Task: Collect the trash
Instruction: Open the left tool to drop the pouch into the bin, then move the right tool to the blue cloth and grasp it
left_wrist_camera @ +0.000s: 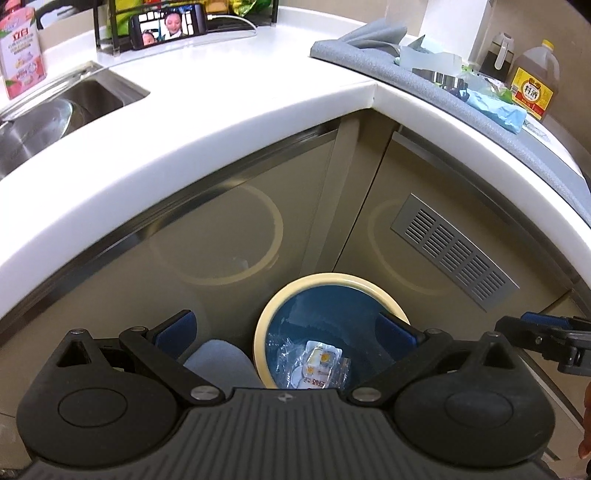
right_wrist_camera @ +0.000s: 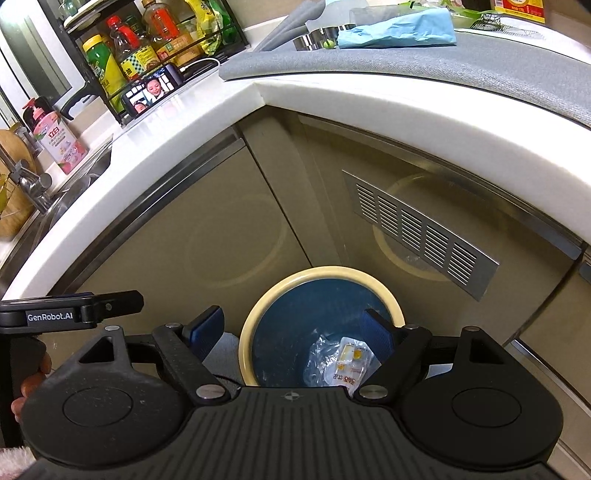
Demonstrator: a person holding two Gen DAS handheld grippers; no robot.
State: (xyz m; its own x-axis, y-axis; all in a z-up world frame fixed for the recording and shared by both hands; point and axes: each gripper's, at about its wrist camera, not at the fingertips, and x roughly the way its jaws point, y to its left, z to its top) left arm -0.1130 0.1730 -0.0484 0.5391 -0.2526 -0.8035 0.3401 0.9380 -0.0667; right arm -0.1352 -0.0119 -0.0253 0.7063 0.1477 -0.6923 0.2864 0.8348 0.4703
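Observation:
A round blue bin with a cream rim (left_wrist_camera: pixel 280 295) (right_wrist_camera: pixel 258 291) stands on the floor in the cabinet corner. Clear plastic wrapping with a yellow-and-white packet (left_wrist_camera: pixel 317 363) (right_wrist_camera: pixel 341 363) lies inside it. My left gripper (left_wrist_camera: pixel 286 330) is open and empty above the bin. My right gripper (right_wrist_camera: pixel 291 326) is open and empty above the bin too. The right gripper shows at the right edge of the left wrist view (left_wrist_camera: pixel 543 332). The left gripper shows at the left edge of the right wrist view (right_wrist_camera: pixel 85 308). A crumpled blue paper (left_wrist_camera: pixel 496 109) (right_wrist_camera: pixel 397 29) lies on the grey mat on the counter.
The white counter (left_wrist_camera: pixel 229 122) (right_wrist_camera: pixel 207 122) wraps the corner above beige cabinet doors with a metal vent (left_wrist_camera: pixel 454 251) (right_wrist_camera: pixel 417 229). A sink (left_wrist_camera: pixel 55 107) is at left. A phone (left_wrist_camera: pixel 170 24) (right_wrist_camera: pixel 151 90), bottles and a grey mat (right_wrist_camera: pixel 424 62) sit on the counter. A pale cloth (left_wrist_camera: pixel 218 358) lies by the bin.

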